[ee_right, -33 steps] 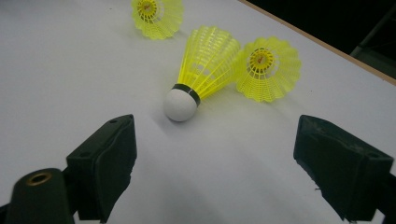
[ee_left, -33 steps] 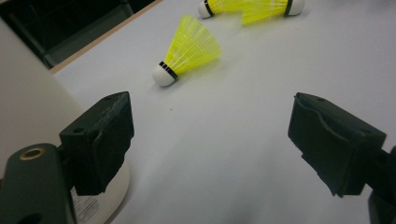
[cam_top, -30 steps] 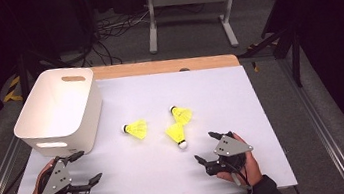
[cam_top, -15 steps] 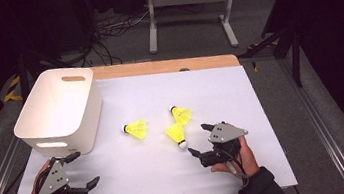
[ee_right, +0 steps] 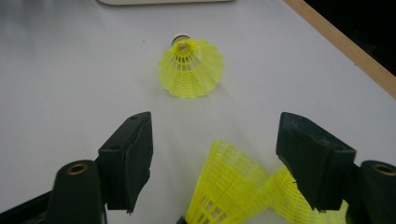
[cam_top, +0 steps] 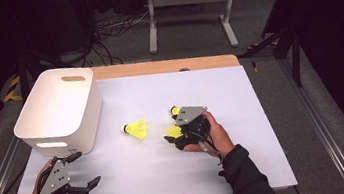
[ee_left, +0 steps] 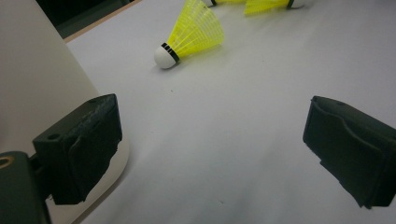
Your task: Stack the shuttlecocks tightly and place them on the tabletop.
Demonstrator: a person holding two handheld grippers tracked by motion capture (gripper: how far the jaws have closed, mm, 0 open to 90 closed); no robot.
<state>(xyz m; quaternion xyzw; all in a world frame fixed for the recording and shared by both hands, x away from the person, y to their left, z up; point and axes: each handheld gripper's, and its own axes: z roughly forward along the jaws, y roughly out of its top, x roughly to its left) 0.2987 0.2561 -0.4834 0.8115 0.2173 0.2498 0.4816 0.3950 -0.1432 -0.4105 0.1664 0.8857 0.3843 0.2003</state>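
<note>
In the high view the right tool (cam_top: 178,139) covers much of two yellow shuttlecocks (cam_top: 173,131), their corks hidden

A white-topped desk (cam_top: 243,118) with a pale wooden strip along its far edge (cam_top: 166,66) stands on grey carpet floor (cam_top: 272,28). Beyond that far edge sits a light grey metal frame with two splayed legs (cam_top: 188,4) — black cables (cam_top: 112,39) coil on the floor to its left. Behind everything the room falls dark — black drapes (cam_top: 342,29) hang right of the desk.
</note>
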